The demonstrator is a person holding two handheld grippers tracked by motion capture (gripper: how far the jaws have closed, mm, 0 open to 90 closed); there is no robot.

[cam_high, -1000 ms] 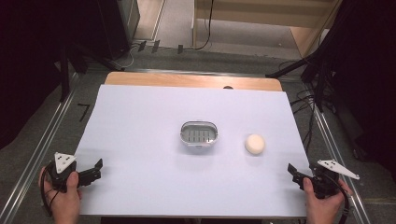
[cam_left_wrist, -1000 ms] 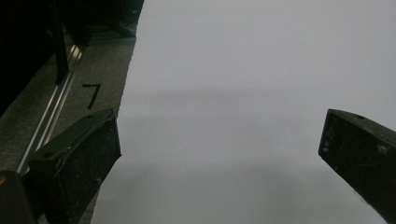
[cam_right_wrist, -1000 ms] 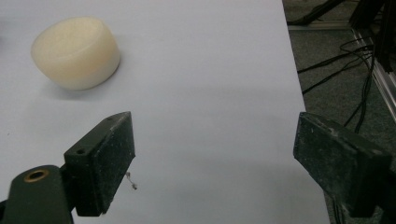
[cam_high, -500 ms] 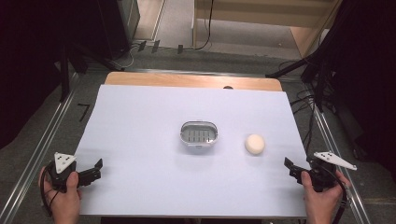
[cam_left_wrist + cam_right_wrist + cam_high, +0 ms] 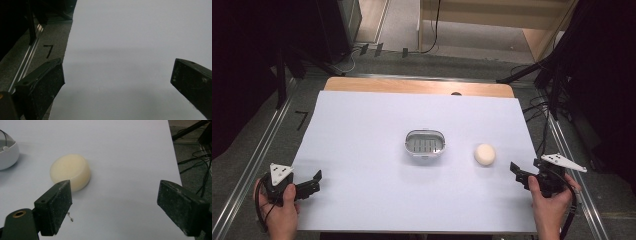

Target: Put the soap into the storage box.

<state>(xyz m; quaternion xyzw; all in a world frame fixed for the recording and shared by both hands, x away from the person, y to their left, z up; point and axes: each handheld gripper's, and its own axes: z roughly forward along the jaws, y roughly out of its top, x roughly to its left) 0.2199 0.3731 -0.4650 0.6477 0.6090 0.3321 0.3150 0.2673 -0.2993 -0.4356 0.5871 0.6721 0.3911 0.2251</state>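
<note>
in the right gripper view, soap (image 5: 70, 171) sits ahead of gaping right claw (image 5: 113, 202).

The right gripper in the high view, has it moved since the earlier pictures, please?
Yes. The right gripper has shifted left, closer to the round cream soap bar; its jaws stand open.

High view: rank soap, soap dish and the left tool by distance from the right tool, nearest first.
From the right tool:
1. Soap, just up and left of it, right part of the white sheet.
2. Soap dish, farther left, mid-sheet.
3. Left tool, at the sheet's near-left edge, across the table.
</note>
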